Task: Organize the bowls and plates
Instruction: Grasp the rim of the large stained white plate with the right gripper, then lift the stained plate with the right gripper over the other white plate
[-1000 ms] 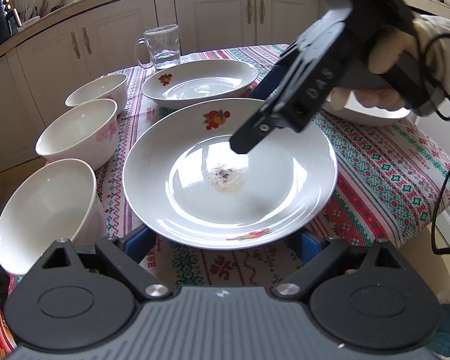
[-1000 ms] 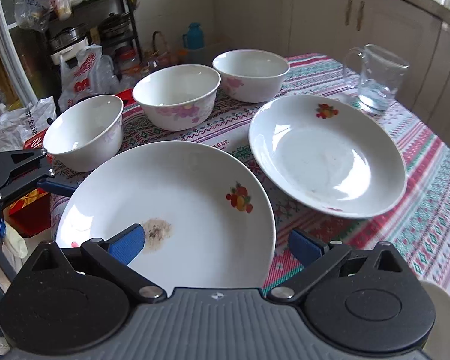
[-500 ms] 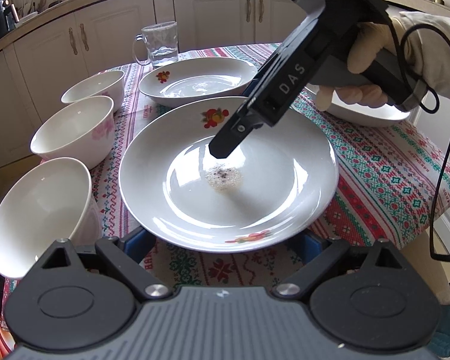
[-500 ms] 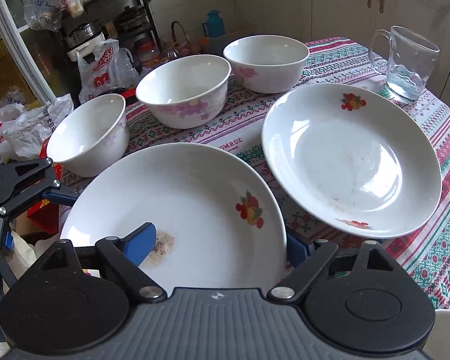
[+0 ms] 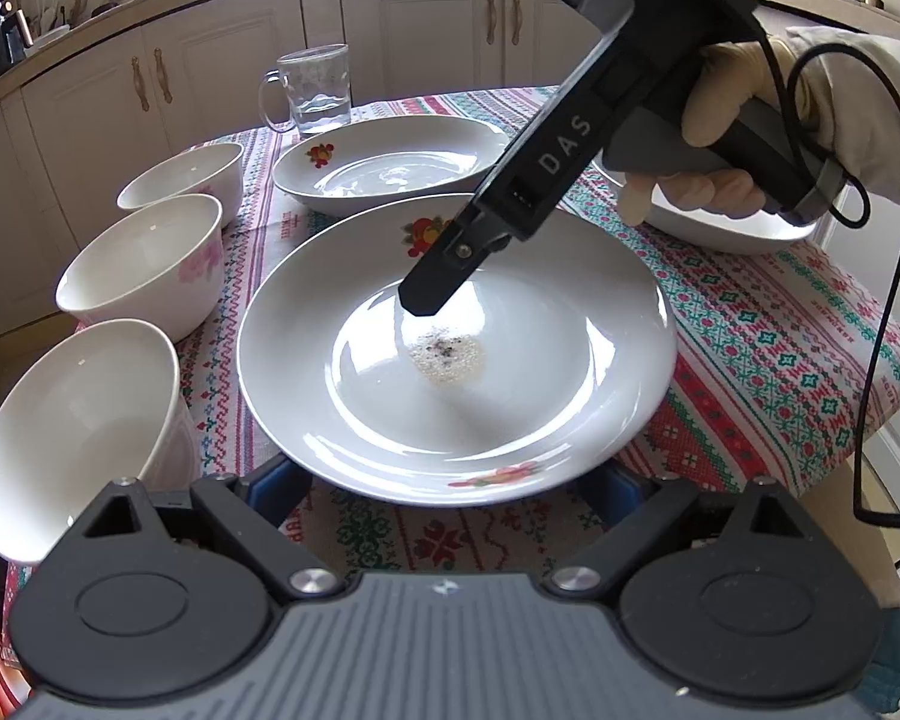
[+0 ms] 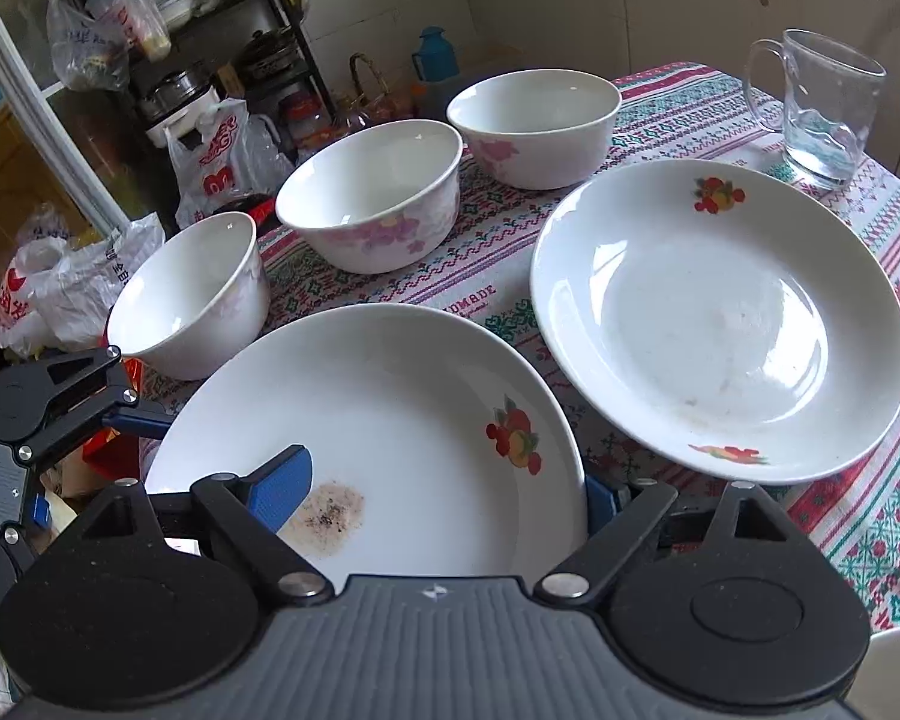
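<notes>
Soiled plate (image 6: pixel 402 420) rim straddled by steeply tilted right tongs (image 6: pixel 444 492)

You get bright, soft daylight; glare streaks the plates (image 5: pixel 450 360), shadows stay faint, fisheye bends the edges, focus is sharp.

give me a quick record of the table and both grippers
near plate: on the cloth, brown stain in its well
far plate: beyond the near plate, apart from it, empty
bowls: three in a row along the cloth's edge, empty
mug: glass, past the far plate
left gripper: open, fingers either side of the near plate's rim
right gripper: open, jaws have just been closing; one finger over the well, the other outside the rim, rim between them, contact unclear
</notes>
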Demonstrator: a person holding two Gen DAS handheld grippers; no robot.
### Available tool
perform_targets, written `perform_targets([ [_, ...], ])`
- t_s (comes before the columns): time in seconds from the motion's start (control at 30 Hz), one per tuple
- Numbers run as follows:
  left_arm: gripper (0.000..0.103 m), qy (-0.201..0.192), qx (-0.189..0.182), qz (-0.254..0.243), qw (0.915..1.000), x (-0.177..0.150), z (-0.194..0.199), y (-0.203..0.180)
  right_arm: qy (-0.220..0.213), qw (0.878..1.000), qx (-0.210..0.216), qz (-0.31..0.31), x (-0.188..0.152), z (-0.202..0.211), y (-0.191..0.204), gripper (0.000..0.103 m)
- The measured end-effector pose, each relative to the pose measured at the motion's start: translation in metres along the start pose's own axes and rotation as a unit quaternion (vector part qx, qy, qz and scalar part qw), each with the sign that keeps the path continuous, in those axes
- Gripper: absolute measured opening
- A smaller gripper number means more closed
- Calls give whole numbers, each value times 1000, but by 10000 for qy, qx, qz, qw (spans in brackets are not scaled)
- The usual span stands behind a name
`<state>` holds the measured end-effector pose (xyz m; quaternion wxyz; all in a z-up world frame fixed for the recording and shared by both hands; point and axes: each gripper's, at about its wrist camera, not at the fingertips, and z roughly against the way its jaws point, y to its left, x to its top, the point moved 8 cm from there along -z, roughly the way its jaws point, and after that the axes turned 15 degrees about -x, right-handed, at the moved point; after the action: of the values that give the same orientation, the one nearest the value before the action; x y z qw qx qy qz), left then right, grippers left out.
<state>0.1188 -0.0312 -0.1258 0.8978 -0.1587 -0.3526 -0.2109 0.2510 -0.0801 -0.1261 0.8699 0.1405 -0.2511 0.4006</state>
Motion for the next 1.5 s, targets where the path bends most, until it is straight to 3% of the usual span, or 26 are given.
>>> perform_targets([
  [0.67,95,53,-419,-478,9980,31,6,-20,-369,9979,-362,-398,-12,49,-17,93],
  [1.5,95,191,-1414,-1311,9810,92,-55,-83,-622,9764,-1392,-1529,-77,114,-111,93],
])
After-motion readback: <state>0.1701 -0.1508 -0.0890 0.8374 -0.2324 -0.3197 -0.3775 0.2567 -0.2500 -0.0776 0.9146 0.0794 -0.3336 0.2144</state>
